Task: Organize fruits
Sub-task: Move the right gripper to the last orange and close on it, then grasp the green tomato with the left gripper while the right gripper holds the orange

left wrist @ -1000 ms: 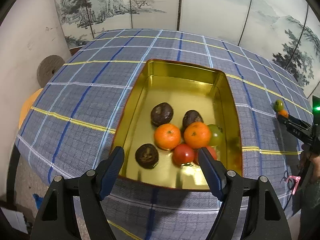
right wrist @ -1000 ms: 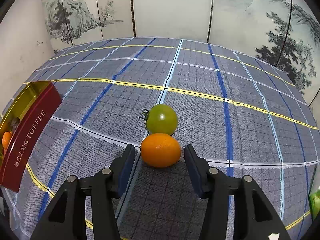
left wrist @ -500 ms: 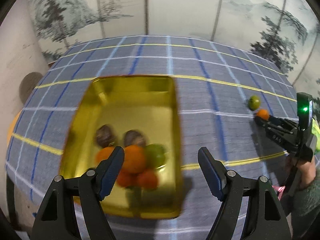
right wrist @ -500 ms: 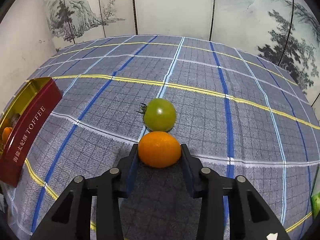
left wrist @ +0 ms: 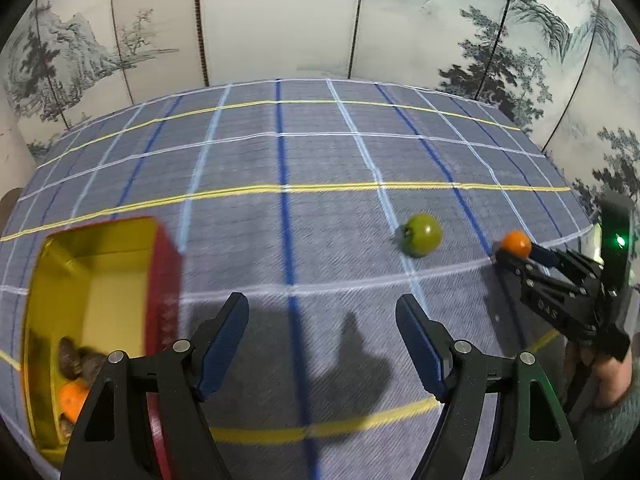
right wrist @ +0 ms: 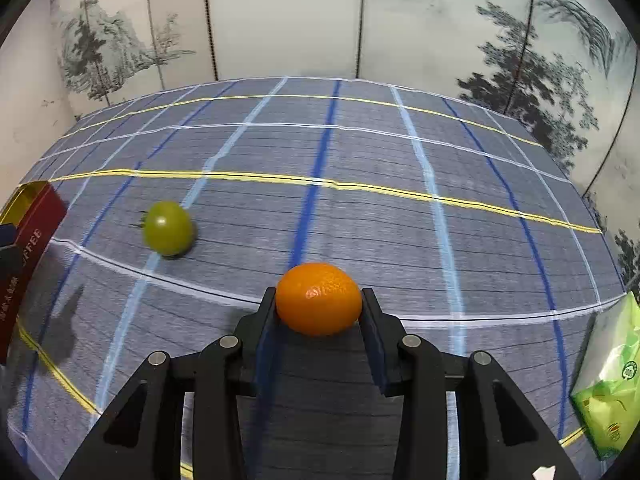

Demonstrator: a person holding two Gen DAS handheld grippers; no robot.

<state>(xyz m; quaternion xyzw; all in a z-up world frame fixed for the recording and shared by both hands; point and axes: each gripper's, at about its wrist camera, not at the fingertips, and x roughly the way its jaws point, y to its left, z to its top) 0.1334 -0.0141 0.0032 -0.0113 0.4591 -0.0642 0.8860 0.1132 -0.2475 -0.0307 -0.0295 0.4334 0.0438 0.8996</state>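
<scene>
Plaid tablecloth (right wrist: 400, 224) before painted screens. Item: orange (right wrist: 319, 298), glossy, dimpled, clamped in my right gripper (right wrist: 319, 310), whose jaws have just been closing on it. Step: pickup; next I judge carriage left into the toffee tin (left wrist: 96, 272). Green tomato (right wrist: 168, 227) lies loose nearby. Left gripper (left wrist: 322, 340) hangs apart, empty.

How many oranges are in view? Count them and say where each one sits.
2. One orange is gripped between the right gripper's pads above the tablecloth. Another orange lies in the gold tin, half hidden; more may be concealed there.
</scene>
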